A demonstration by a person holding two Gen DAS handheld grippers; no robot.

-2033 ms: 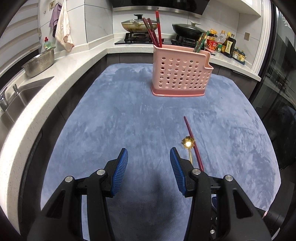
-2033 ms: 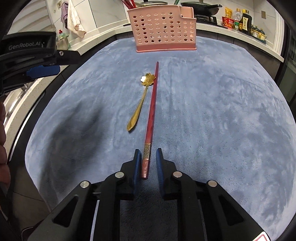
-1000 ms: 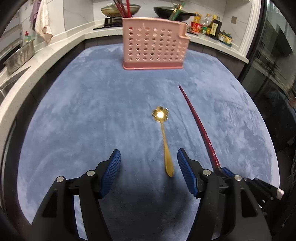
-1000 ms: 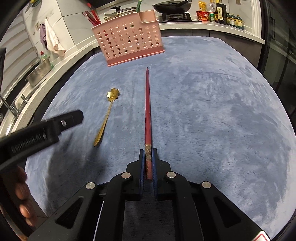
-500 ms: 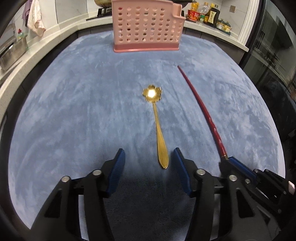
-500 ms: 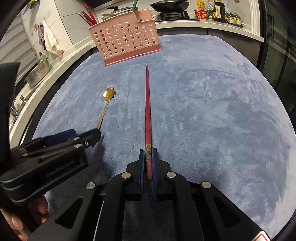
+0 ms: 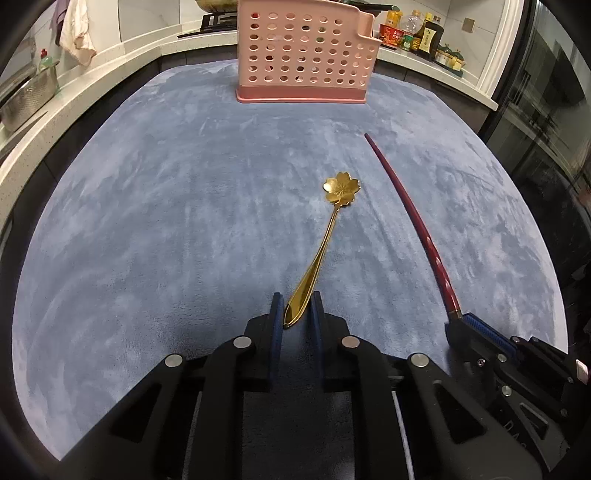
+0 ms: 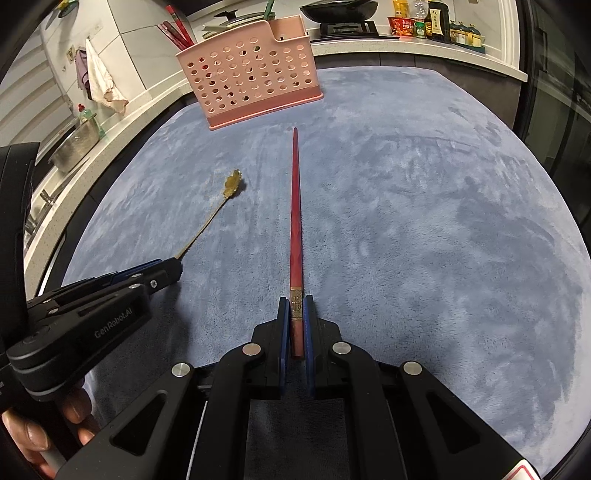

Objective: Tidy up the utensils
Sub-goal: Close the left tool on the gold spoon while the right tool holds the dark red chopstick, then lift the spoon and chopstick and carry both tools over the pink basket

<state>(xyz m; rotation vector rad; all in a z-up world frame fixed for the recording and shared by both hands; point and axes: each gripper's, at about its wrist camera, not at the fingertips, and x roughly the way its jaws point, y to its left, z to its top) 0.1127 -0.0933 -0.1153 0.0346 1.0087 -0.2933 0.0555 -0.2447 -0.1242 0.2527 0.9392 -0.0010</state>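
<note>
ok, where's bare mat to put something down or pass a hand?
Free: wide stretch left of the gold spoon, and right of the red chopstick to the mat edge. Crowded: the strip between spoon and chopstick, and near both grippers.

A blue plush mat (image 7: 184, 192) covers the work surface, ringed by a white speckled countertop (image 7: 92, 85) bearing a steel colander (image 7: 26, 96), condiment bottles (image 7: 421, 35) and a stove (image 8: 343, 26) under white wall tiles (image 8: 122, 55), cloths (image 7: 75, 33) hanging there.
</note>
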